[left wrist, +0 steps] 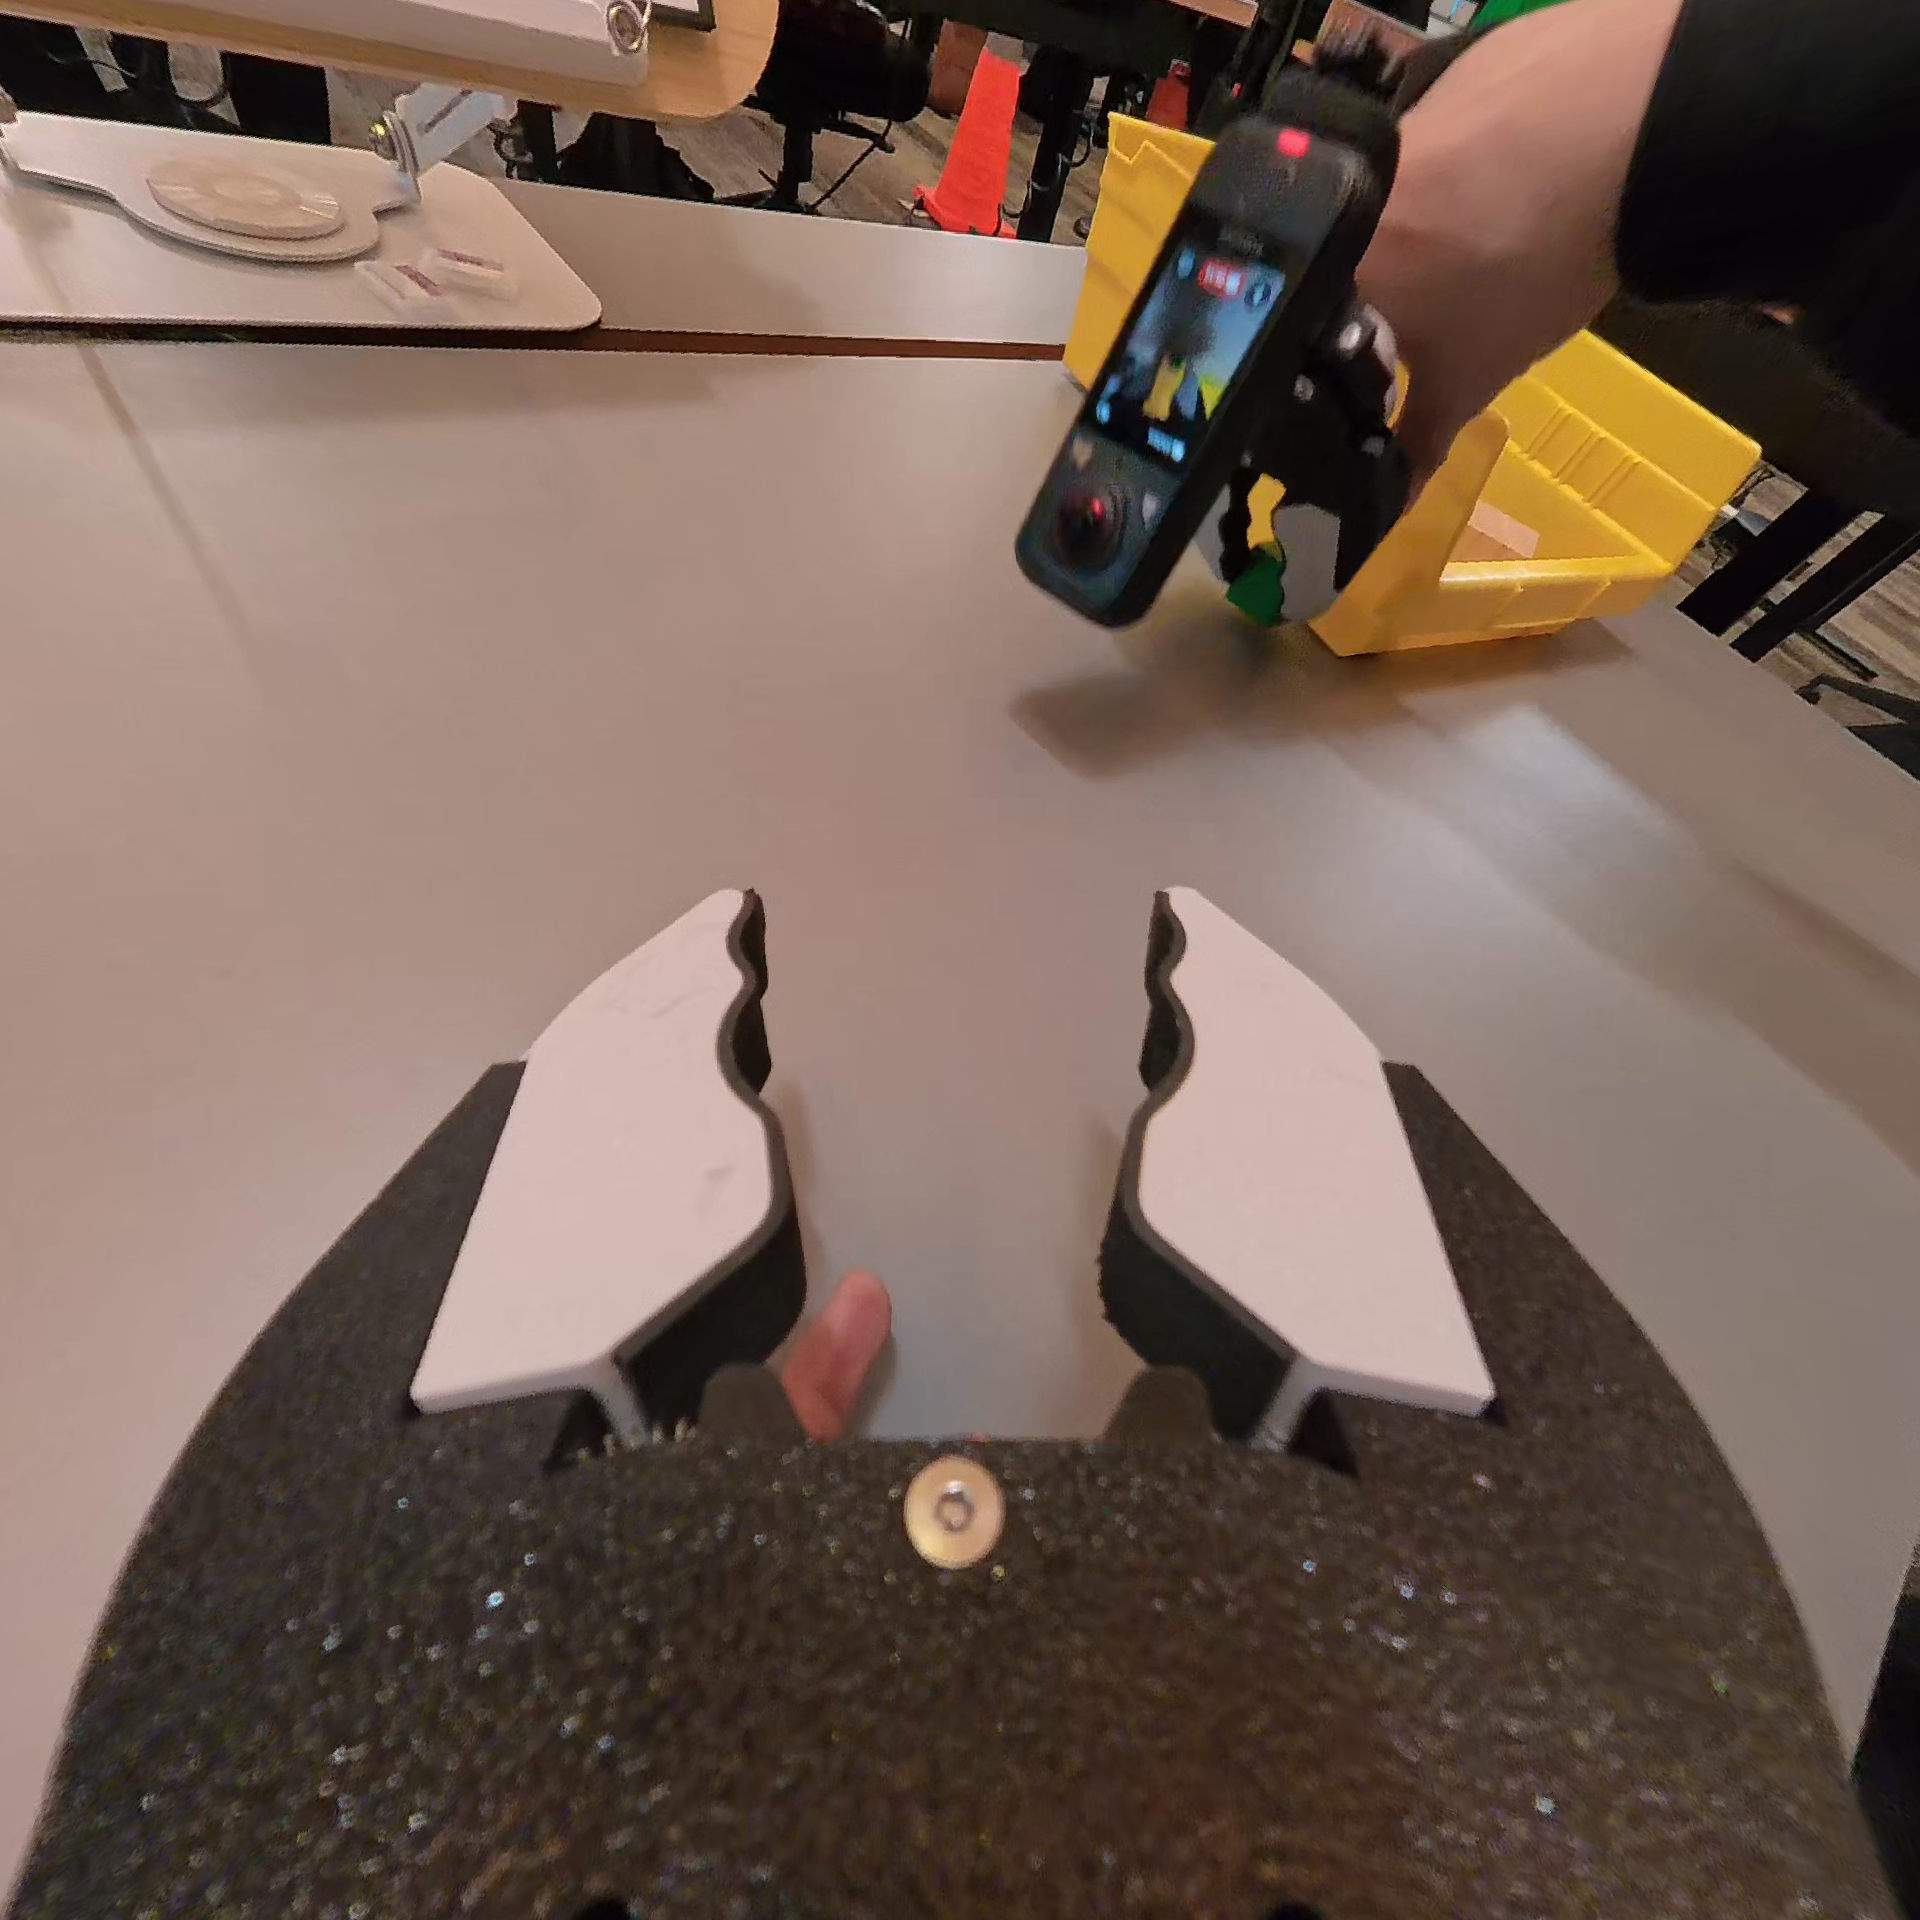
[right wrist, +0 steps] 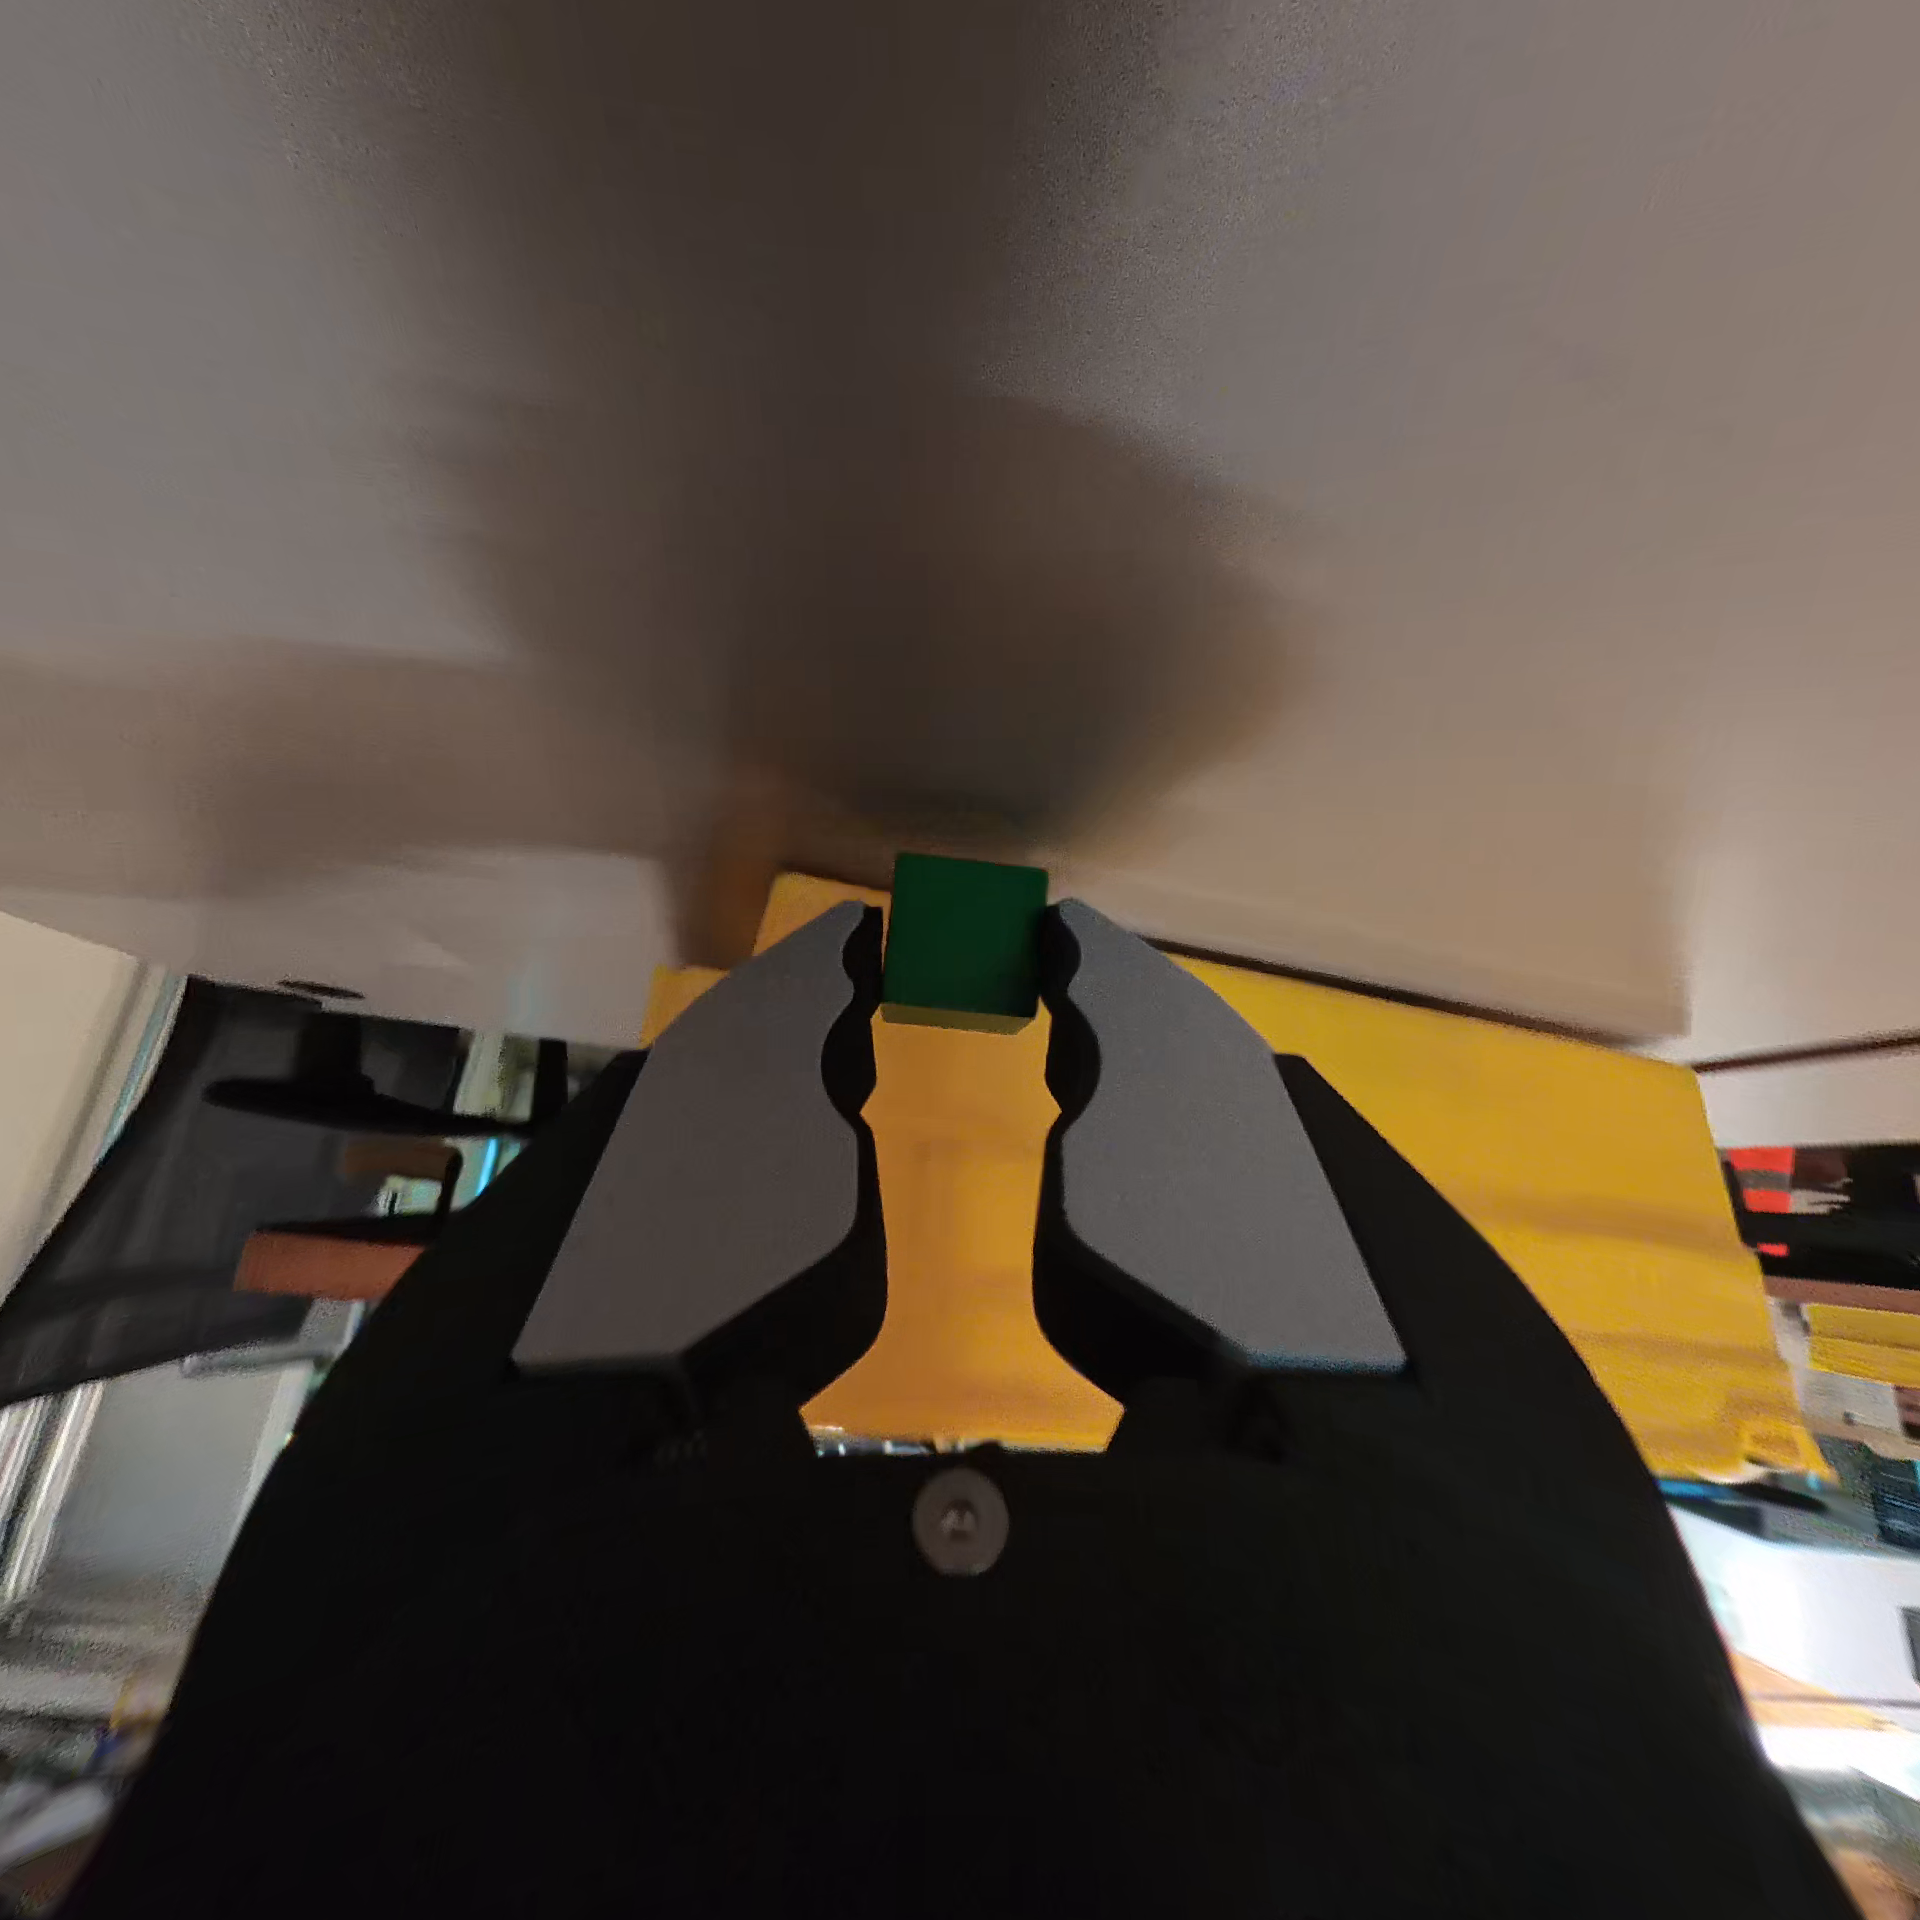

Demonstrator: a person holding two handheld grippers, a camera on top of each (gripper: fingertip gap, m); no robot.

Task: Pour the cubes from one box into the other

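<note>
Surface: a plain grey desk [left wrist: 520, 675] in a workroom, with an orange cone [left wrist: 977, 135] on the floor beyond it.
Left tool [left wrist: 961, 914]: nearest in its own view, fingers spread apart with nothing between them, hovering over bare desk.
Right tool [right wrist: 961, 914]: clenched on a green cube [right wrist: 964, 940], pinched at the fingertips by two opposite faces.
Cube handling: it looks small, rigid and light; the smooth painted faces could slip, so a square pinch across flat sides seems the safest hold.
Nearer bin: a yellow bin [left wrist: 1538, 540] on the desk's right, tipped toward the desk, with a pale block visible inside.
Farther bin: a second yellow bin [left wrist: 1132, 239] behind the right hand [left wrist: 1475, 260].
View difference: the left view shows both bins and the right tool low by the nearer bin's lip; the right view alone shows the pinch plainly, though its surroundings are blurred.
</note>
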